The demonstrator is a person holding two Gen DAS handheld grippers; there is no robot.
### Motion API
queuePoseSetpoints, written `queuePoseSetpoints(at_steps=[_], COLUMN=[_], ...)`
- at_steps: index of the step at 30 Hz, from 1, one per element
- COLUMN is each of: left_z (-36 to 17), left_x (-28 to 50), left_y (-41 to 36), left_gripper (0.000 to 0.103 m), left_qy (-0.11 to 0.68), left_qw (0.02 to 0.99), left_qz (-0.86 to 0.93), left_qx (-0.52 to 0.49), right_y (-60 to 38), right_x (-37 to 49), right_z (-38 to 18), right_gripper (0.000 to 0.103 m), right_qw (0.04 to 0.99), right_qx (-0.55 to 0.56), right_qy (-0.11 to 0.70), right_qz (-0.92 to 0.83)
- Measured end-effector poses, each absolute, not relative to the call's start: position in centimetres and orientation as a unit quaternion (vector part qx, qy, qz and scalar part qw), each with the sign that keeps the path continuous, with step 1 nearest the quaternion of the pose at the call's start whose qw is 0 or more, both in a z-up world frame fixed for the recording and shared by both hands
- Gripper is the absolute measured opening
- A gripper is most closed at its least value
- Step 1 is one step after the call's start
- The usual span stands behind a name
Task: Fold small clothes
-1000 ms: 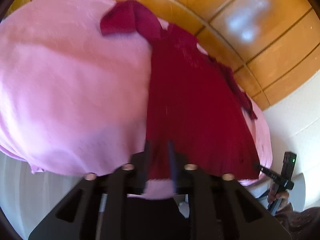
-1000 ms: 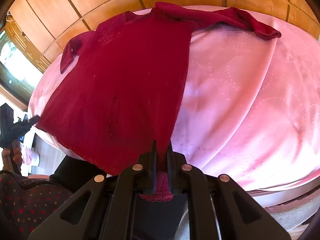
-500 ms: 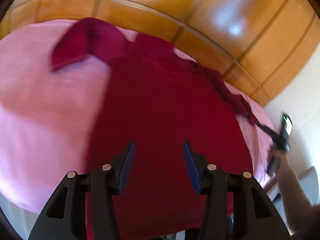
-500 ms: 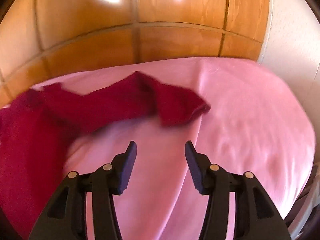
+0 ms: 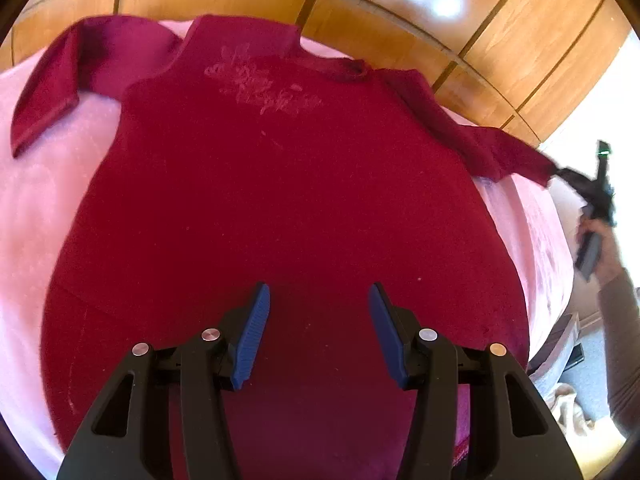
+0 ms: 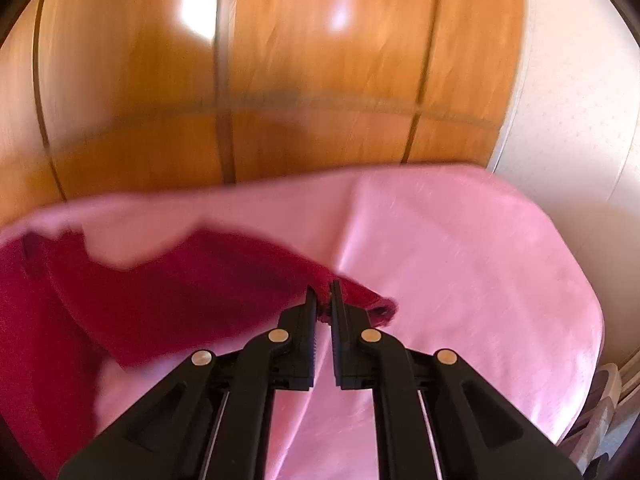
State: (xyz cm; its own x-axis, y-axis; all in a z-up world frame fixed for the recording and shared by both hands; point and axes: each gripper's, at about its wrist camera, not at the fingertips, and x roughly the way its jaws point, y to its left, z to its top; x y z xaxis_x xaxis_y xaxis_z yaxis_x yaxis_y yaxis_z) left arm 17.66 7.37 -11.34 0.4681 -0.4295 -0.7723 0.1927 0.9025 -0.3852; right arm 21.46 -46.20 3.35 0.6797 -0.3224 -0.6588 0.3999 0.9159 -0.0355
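Note:
A dark red long-sleeved top [image 5: 280,200] lies spread flat, front up, on a pink bed cover [image 5: 36,216]. Its collar points to the far side and both sleeves stretch outward. My left gripper [image 5: 318,300] is open and empty above the lower body of the top. My right gripper [image 6: 325,296] is shut on the cuff end of the right sleeve [image 6: 200,280] and holds it just above the pink cover [image 6: 460,280]. In the left wrist view the right gripper [image 5: 568,174] shows at the far right, at that sleeve's tip.
A glossy wooden panelled headboard [image 5: 400,12] runs behind the bed. A white wall [image 6: 580,120] stands to the right. The bed's edge drops off on the right, with the floor and some cloth [image 5: 568,400] below.
Both grippers let go of the hem and opened. The left moved over the body of the top. The right swung to the right sleeve and shut on its cuff.

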Motion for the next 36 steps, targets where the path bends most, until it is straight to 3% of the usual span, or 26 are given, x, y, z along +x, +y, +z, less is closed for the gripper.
queuePoseSetpoints(at_steps=[4,14,16,17,18,19,21,22,27,36], left_z=[-11.5,-11.7,-11.5,-11.3,-11.1,-10.7,-10.0,-9.6,-8.9,-9.4], left_x=[17.8,18.1,18.3,18.4,18.4,18.2,18.0,17.9,18.6,23.6], left_y=[7.4,7.0,7.4,8.0,8.4,9.2,11.3,12.6,19.2,22.4], left_gripper=[0.051,0.051,0.051,0.051,0.051,0.051,0.069,0.071,0.072,0.078], left_qy=[0.483,0.493,0.495,0.496,0.495,0.490,0.476,0.465,0.438,0.397], left_qw=[0.847,0.843,0.839,0.835,0.834,0.838,0.853,0.862,0.886,0.910], left_qz=[-0.181,-0.178,-0.182,-0.185,-0.184,-0.177,-0.142,-0.119,0.027,0.115], left_qx=[-0.128,-0.121,-0.134,-0.151,-0.159,-0.163,-0.163,-0.164,-0.147,-0.015], right_y=[-50.5,-58.2,-57.7,-57.5,-56.8,-56.3,-54.4,-52.5,-43.1,-22.0], right_x=[22.6,26.0,26.1,25.7,25.0,24.6,23.9,23.5,22.7,22.9], right_z=[5.2,-3.7,-5.1,-5.1,-4.7,-4.0,-2.4,-1.3,1.3,-1.4], right_gripper=[0.005,0.007,0.030,0.064,0.074,0.075,0.082,0.085,0.097,0.097], right_qw=[0.903,0.813,0.805,0.806,0.812,0.818,0.833,0.848,0.901,0.912], right_qx=[0.092,0.069,0.054,0.056,0.058,0.055,0.054,0.056,0.075,0.093], right_qy=[0.341,0.440,0.450,0.447,0.433,0.421,0.403,0.386,0.354,0.399], right_qz=[-0.244,-0.376,-0.382,-0.384,-0.388,-0.388,-0.375,-0.359,-0.237,0.025])
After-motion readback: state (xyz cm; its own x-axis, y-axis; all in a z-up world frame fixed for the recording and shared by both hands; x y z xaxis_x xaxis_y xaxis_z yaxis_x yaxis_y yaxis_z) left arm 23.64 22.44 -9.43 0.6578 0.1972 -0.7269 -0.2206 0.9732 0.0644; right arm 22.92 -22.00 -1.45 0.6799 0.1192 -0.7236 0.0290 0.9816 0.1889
